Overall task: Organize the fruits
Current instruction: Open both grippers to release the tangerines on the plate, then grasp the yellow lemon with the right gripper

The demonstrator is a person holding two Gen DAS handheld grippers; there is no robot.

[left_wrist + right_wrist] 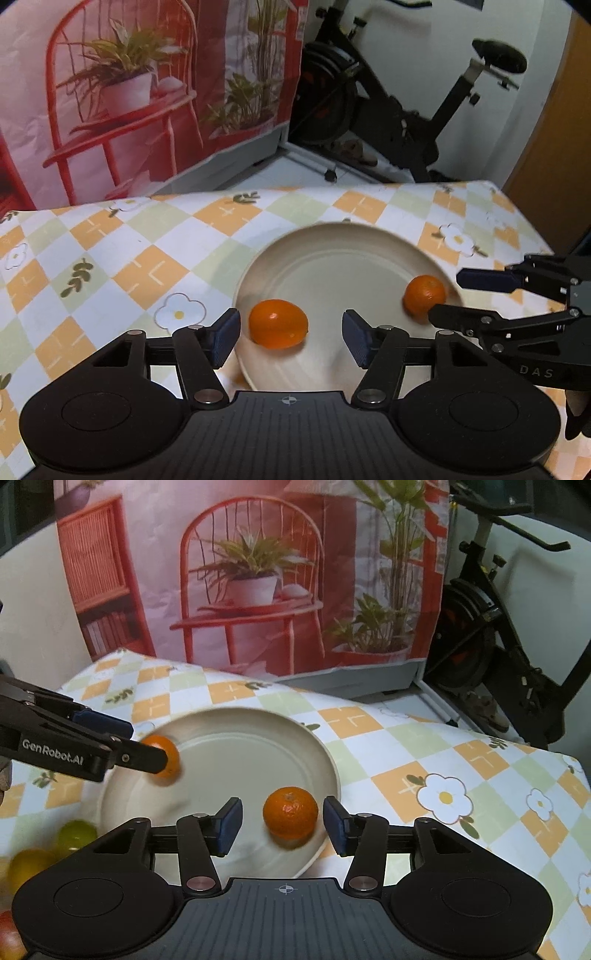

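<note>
A cream plate (332, 258) (240, 760) sits on the checked tablecloth with two oranges in it. In the left wrist view my left gripper (291, 334) is open around the smooth orange (277, 324) at the plate's near left, and its pads stand clear of the fruit. In the right wrist view my right gripper (283, 825) is open around the other orange (290, 812) at the plate's near right, with small gaps on both sides. Each gripper also shows in the other's view: the right gripper (445, 297) by its orange (424, 297), the left gripper (146, 746) by its orange (164, 760).
Several loose fruits lie left of the plate: a green one (75, 834), a yellow one (27, 866) and a red one (7, 934). A printed backdrop (258, 590) hangs behind the table. An exercise bike (406, 110) stands past the table's far edge.
</note>
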